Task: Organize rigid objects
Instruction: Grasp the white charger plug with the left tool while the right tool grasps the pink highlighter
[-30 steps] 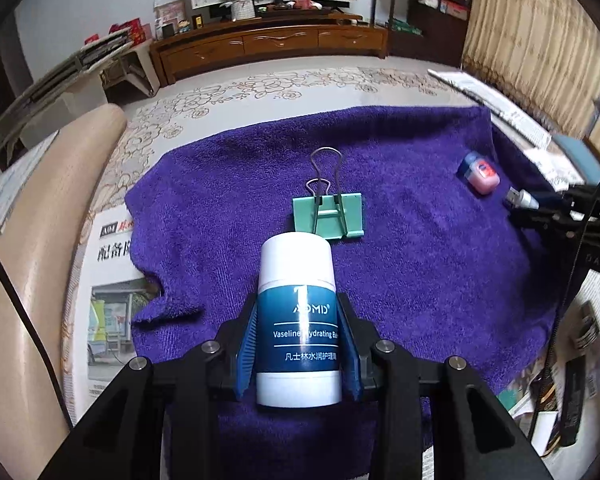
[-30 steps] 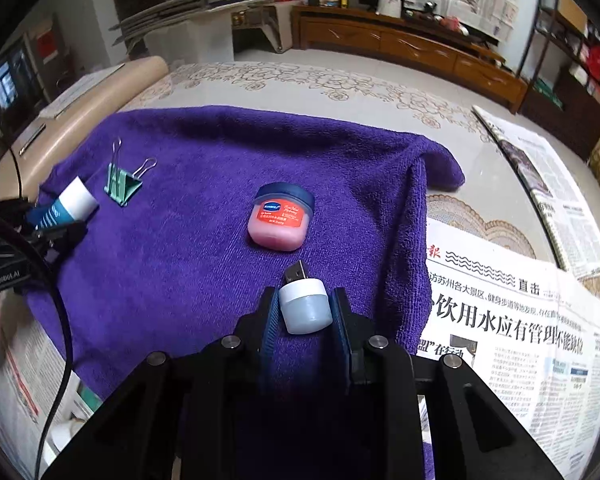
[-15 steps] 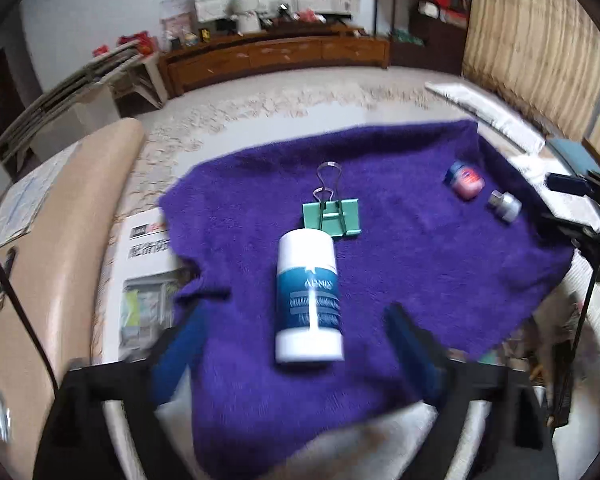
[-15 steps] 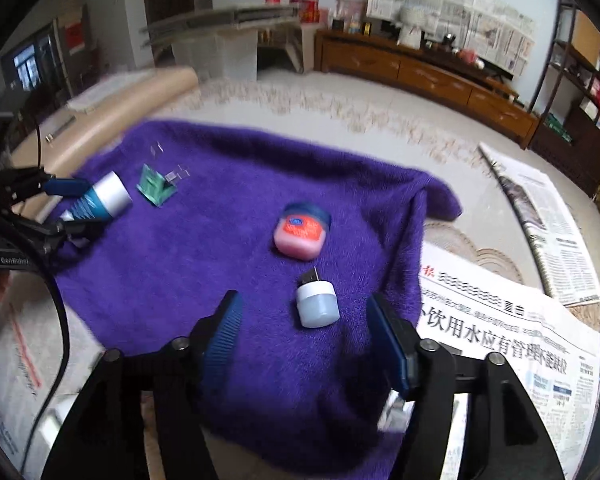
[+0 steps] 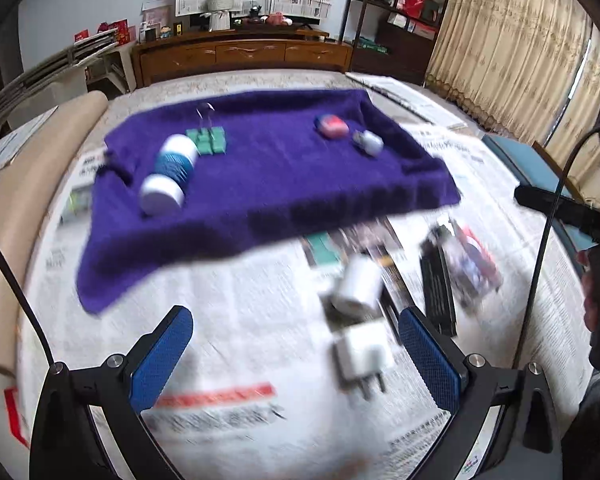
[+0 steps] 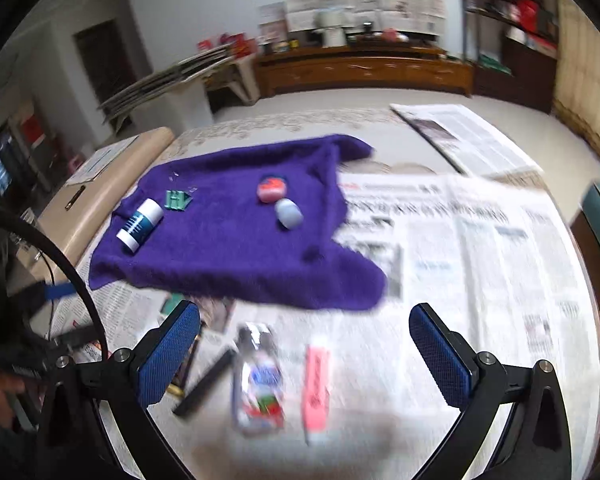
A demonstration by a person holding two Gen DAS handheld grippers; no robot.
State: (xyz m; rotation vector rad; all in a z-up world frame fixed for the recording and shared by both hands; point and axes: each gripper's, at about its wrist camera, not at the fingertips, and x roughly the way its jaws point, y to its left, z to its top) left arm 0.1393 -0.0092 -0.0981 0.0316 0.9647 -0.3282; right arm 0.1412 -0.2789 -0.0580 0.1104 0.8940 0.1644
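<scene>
We count four things lying on the purple terry towel point(image 5: 268, 184): one white-and-blue cylindrical balm stick point(image 5: 169, 176) on its side near the towel's left edge, one green metal binder clip point(image 5: 206, 140) just beside the stick's far end, one small pink jar with a blue lid point(image 5: 332, 126), and one small pale-blue capped plug point(image 5: 368, 142) just beside that jar. In the right wrist view we see the same four: stick point(image 6: 141, 224), clip point(image 6: 176, 201), jar point(image 6: 271, 190) and plug point(image 6: 289, 213), in two pairs well apart. Off the towel, on the spread newspapers point(image 5: 236, 320), we count two white chargers in the left wrist view, a rounded one point(image 5: 358, 286) and a square one with prongs point(image 5: 364, 356), near a black flat bar point(image 5: 438, 280) and a clear packet with red and blue contents point(image 5: 472, 264); motion blur hides their detail. In the right wrist view one pink marker-like stick point(image 6: 316, 384) lies beside that packet point(image 6: 260, 380). Our left gripper point(image 5: 296, 356) stands wide with nothing between its two blue pads. Our right gripper point(image 6: 304, 356) is opening, its jaws spread with nothing gripped between them.
</scene>
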